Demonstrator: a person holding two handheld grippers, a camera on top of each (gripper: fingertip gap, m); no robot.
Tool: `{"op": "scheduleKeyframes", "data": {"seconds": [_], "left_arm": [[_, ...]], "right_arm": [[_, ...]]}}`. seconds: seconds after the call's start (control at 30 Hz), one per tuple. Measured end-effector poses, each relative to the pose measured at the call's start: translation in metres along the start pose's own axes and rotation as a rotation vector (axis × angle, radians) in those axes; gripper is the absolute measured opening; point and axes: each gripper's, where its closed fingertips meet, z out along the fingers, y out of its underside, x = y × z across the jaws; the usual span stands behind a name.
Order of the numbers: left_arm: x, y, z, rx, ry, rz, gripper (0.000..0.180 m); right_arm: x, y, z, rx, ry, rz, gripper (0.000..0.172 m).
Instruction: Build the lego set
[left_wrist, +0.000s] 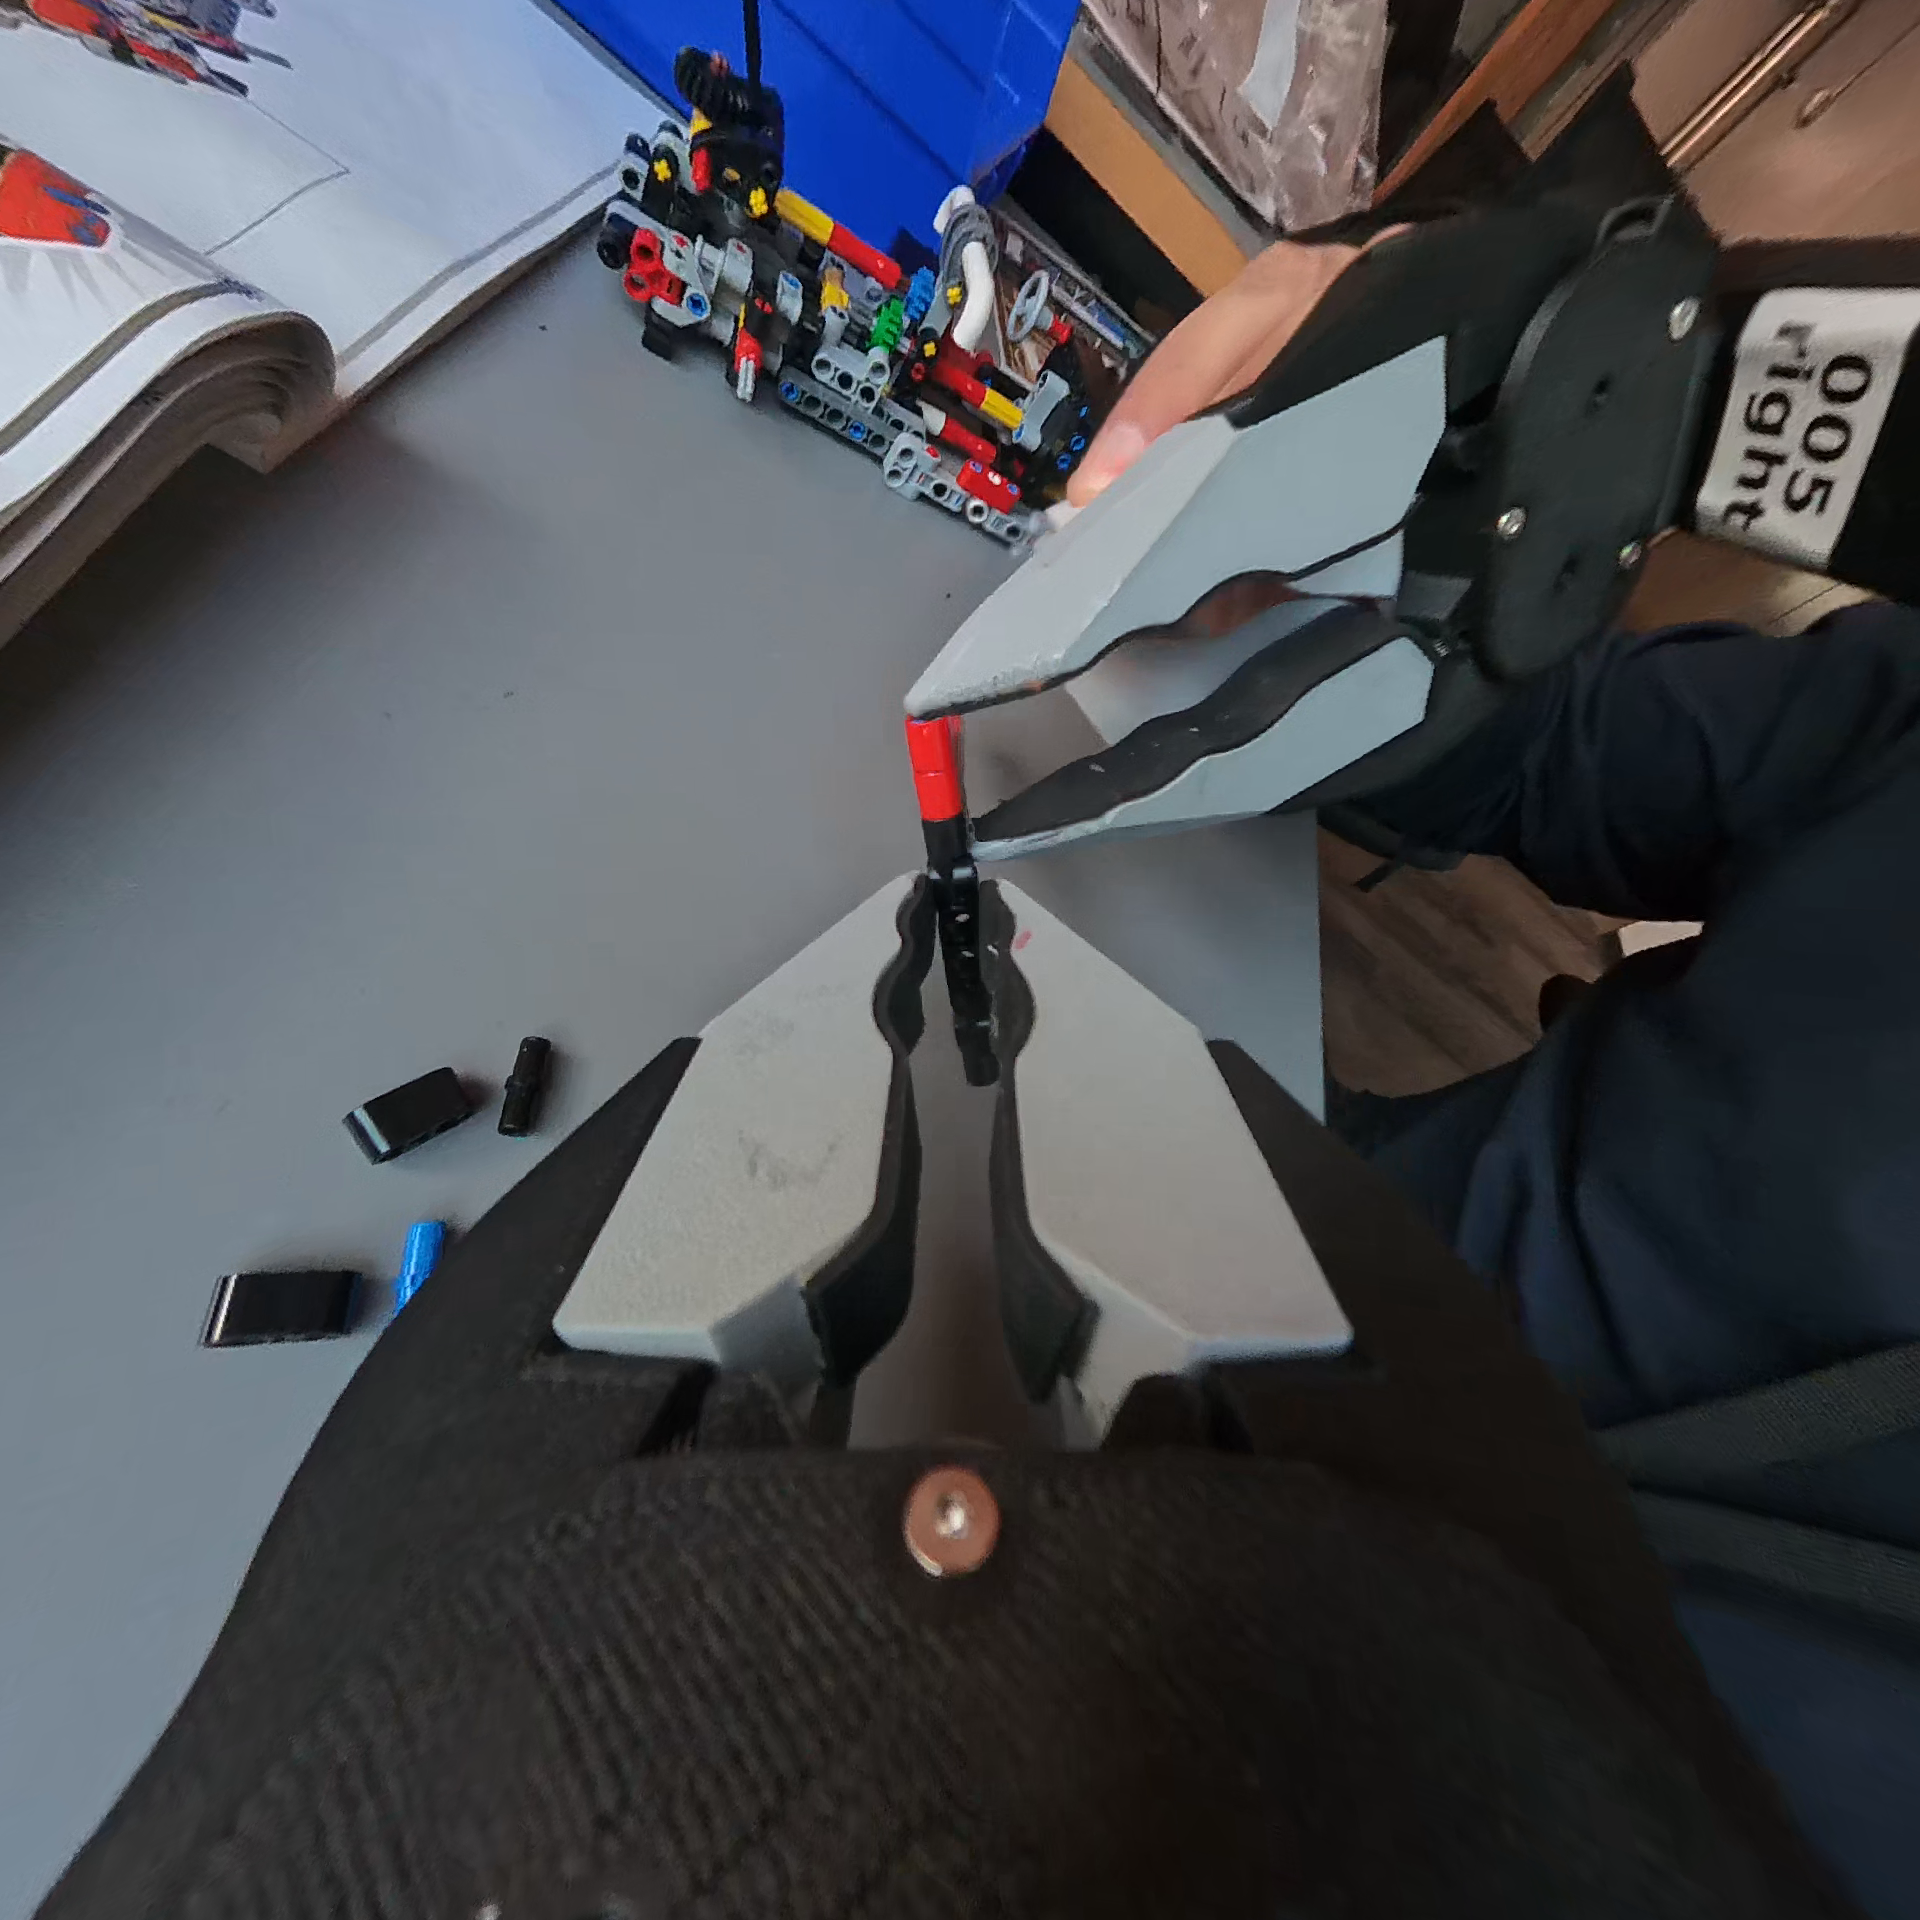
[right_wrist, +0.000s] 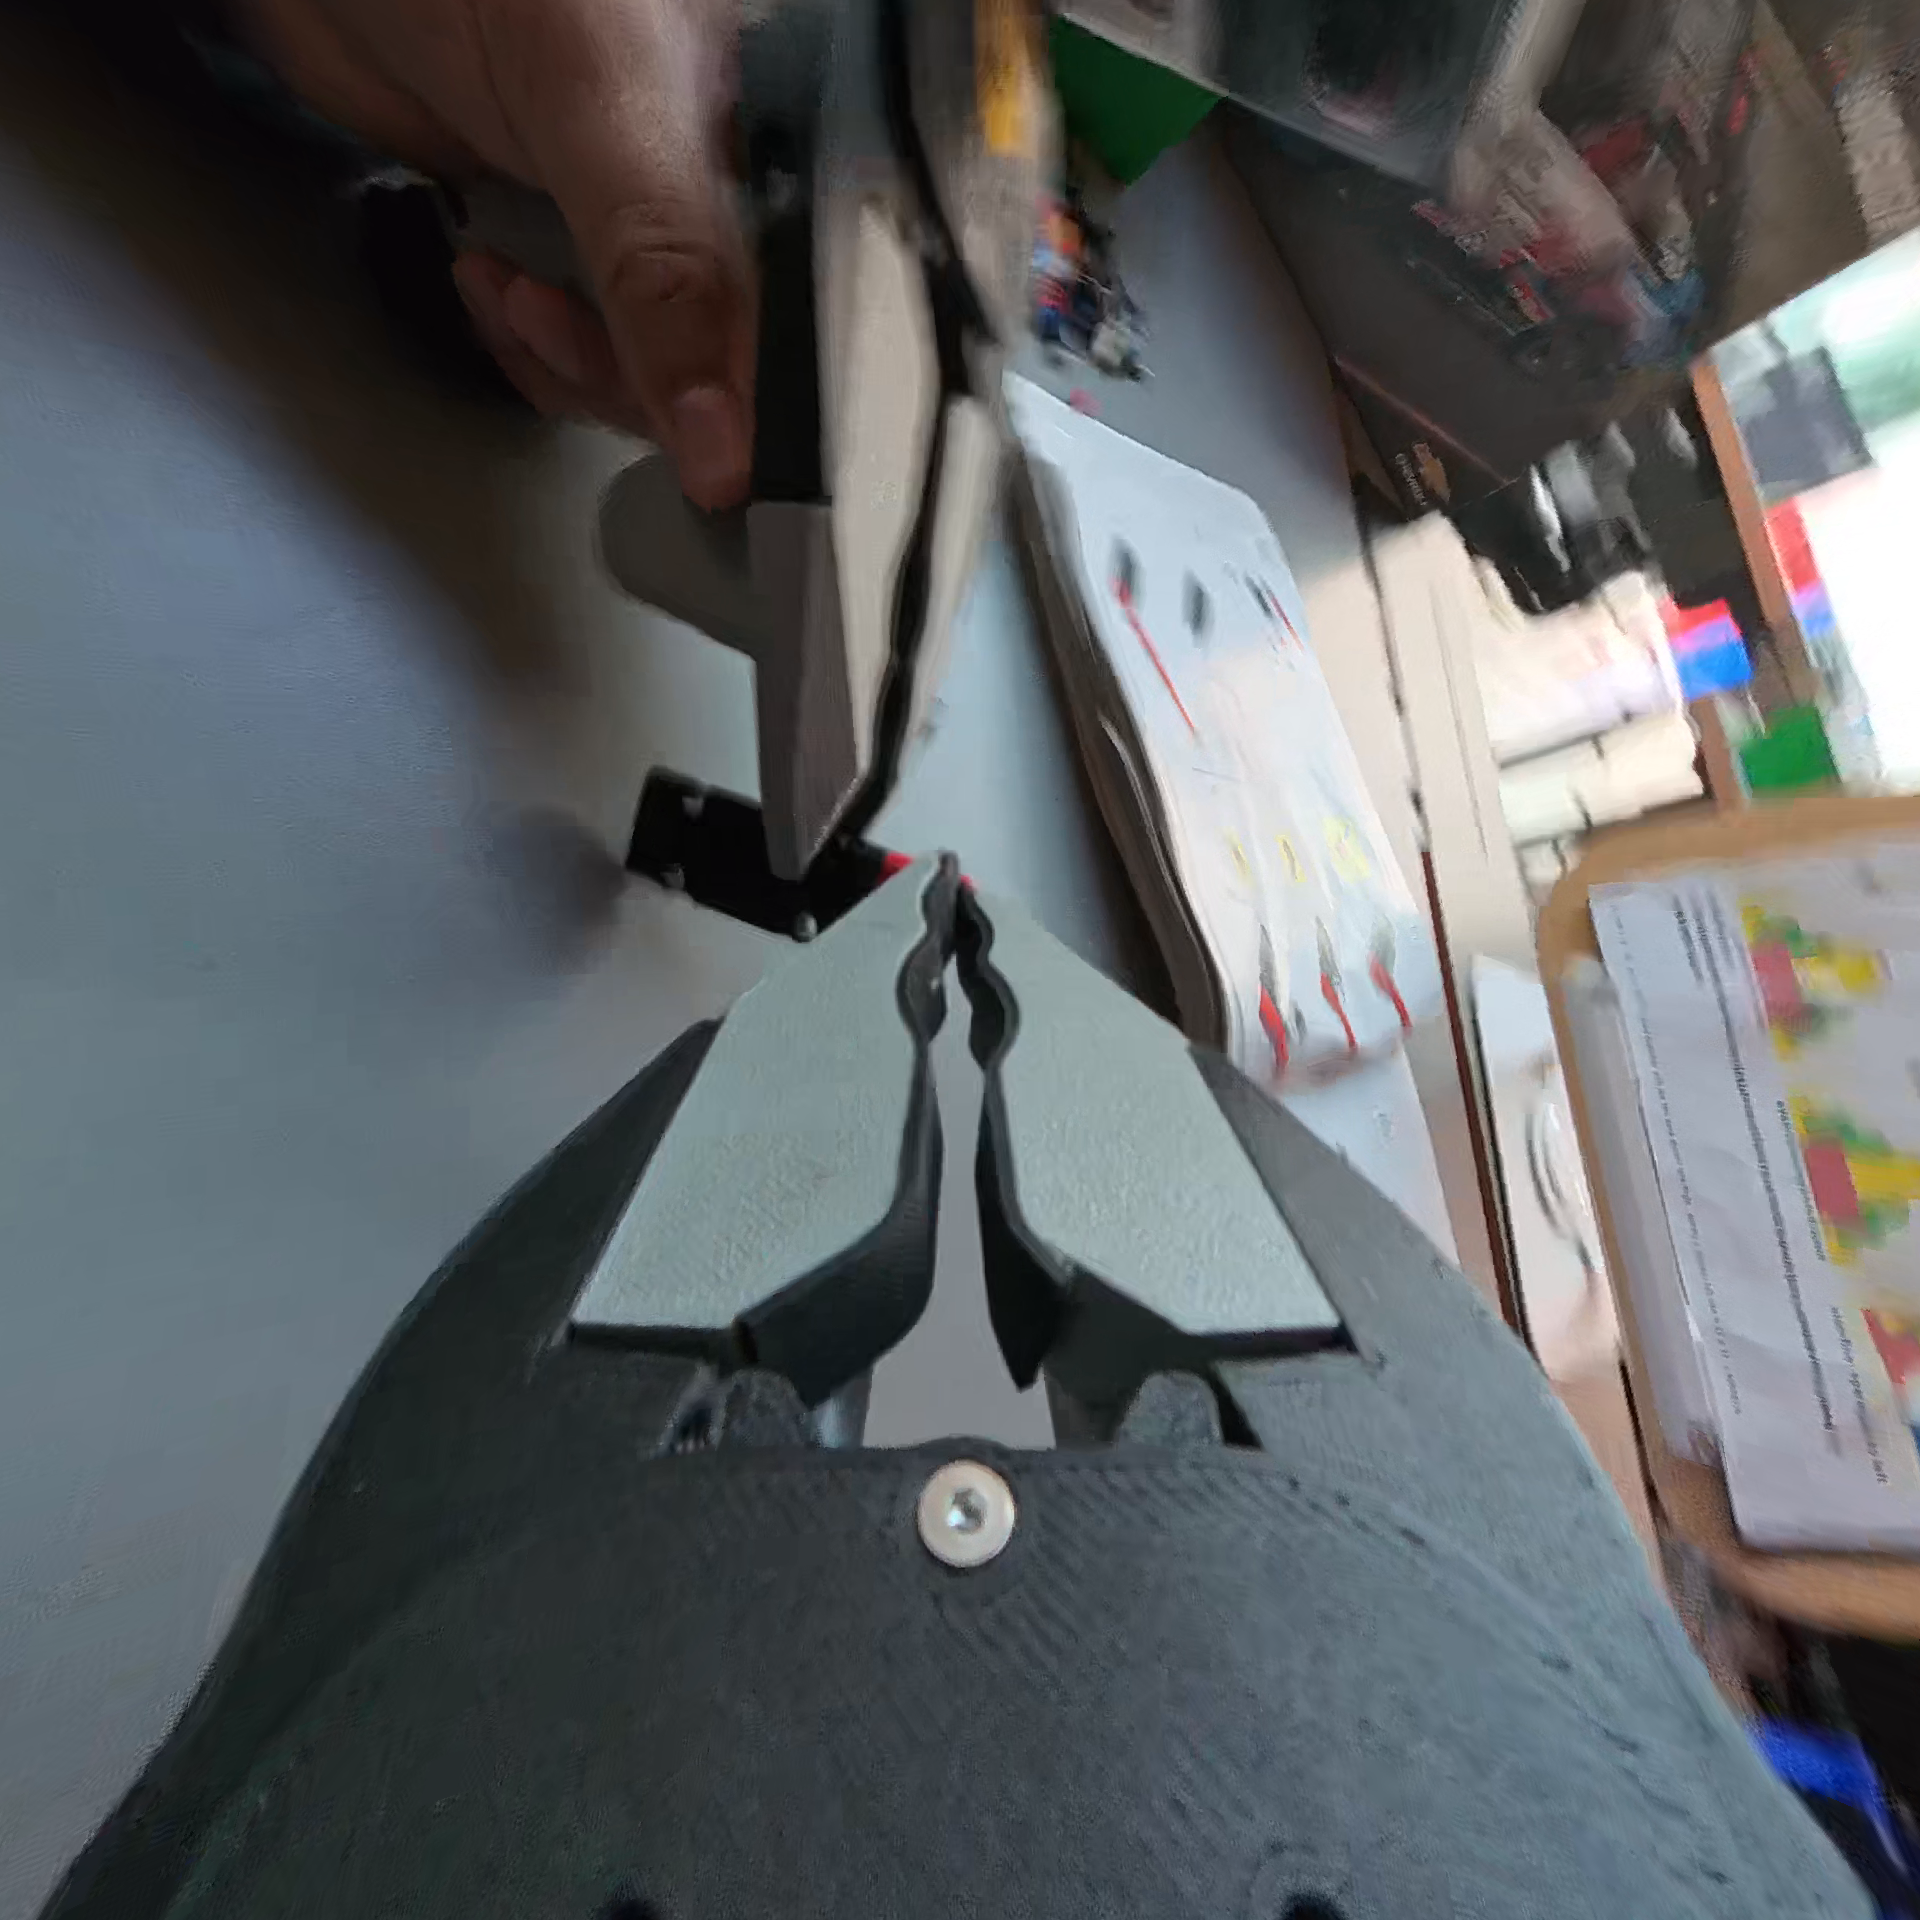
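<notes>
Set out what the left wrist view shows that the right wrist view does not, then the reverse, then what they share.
Left wrist view only: loose black pieces and a blue pin on the table.
Right wrist view only: printed sheets on a wooden tray.
Both: the grey table, the open booklet, the left gripper clamping a black beam, and the right gripper at its red piece.

glossy plastic beam (left_wrist: 961, 966), matt table (left_wrist: 520, 727).
</notes>
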Motion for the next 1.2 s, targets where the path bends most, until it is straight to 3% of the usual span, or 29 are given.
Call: {"op": "scheduleKeyframes", "data": {"seconds": [0.03, 0.2, 0.33, 0.5, 0.57, 0.63, 0.87, 0.93, 1.03, 1.1, 1.2], "left_arm": [[0.001, 0.006, 0.003, -0.048, 0.0, 0.022, 0.005], [0.005, -0.001, 0.007, 0.001, 0.047, -0.024, 0.005], [0.004, -0.007, 0.005, 0.041, 0.056, -0.032, 0.006], [0.002, -0.016, -0.002, 0.1, 0.064, -0.051, 0.006], [0.004, -0.021, -0.004, 0.13, 0.065, -0.02, 0.006], [0.004, -0.021, -0.003, 0.123, 0.047, 0.019, 0.006], [0.014, -0.028, -0.008, 0.147, -0.051, 0.277, 0.005], [0.021, -0.027, -0.009, 0.148, -0.082, 0.394, 0.005], [0.026, -0.024, -0.007, 0.125, -0.147, 0.583, 0.005], [0.03, -0.021, -0.004, 0.117, -0.174, 0.674, 0.005], [0.034, -0.019, -0.003, 0.097, -0.207, 0.736, 0.005]], "right_arm": [[0.001, -0.005, -0.003, 0.036, 0.001, 0.003, 0.0], [0.008, -0.009, -0.002, 0.066, 0.017, 0.047, 0.0], [0.022, -0.003, -0.008, 0.113, 0.002, 0.216, 0.0], [0.041, 0.002, -0.026, 0.235, 0.02, 0.407, 0.021], [0.041, 0.005, -0.029, 0.254, 0.002, 0.428, 0.03], [0.035, 0.005, -0.031, 0.259, -0.031, 0.402, 0.028], [0.016, 0.026, -0.028, 0.154, -0.139, 0.353, 0.027], [0.01, 0.024, -0.03, 0.176, -0.178, 0.332, 0.018], [0.002, 0.024, -0.029, 0.175, -0.218, 0.306, 0.022], [-0.008, 0.022, -0.03, 0.19, -0.261, 0.251, 0.007], [-0.015, 0.025, -0.028, 0.174, -0.242, 0.15, 0.005]]}}
